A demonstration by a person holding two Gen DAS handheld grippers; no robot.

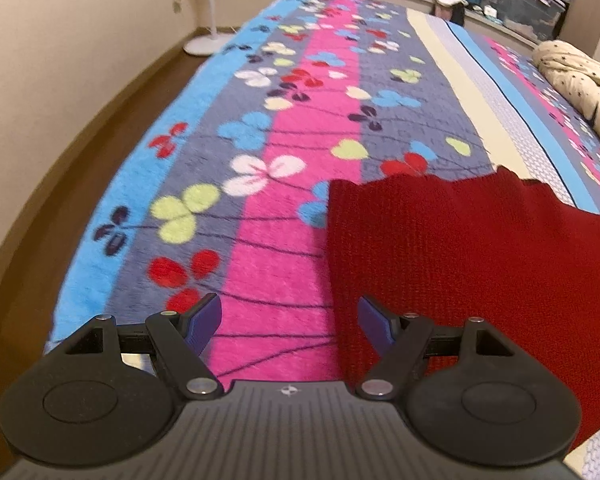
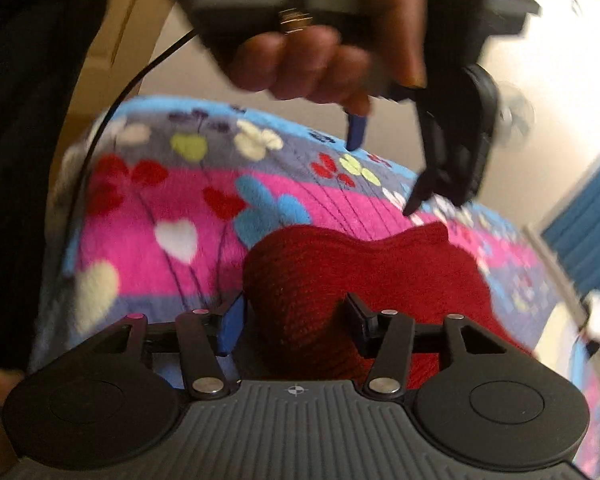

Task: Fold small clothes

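Red knitted garment (image 1: pixel 460 248) lay on the floral fleece blanket (image 1: pixel 260 208); left gripper (image 1: pixel 290 322) spread, right gripper (image 2: pixel 292 320) spread around its fold; flatten edges squarely.

Dark red knit garment (image 1: pixel 460 264) by the blue-padded fingers (image 1: pixel 374 326); beneath them a pink, grey and blue blanket (image 1: pixel 260 160) with multicoloured petals

No words, numbers or brand names can be read anywhere. The only sign is a small round cross mark (image 1: pixel 290 391) on each grey ribbed tool body.
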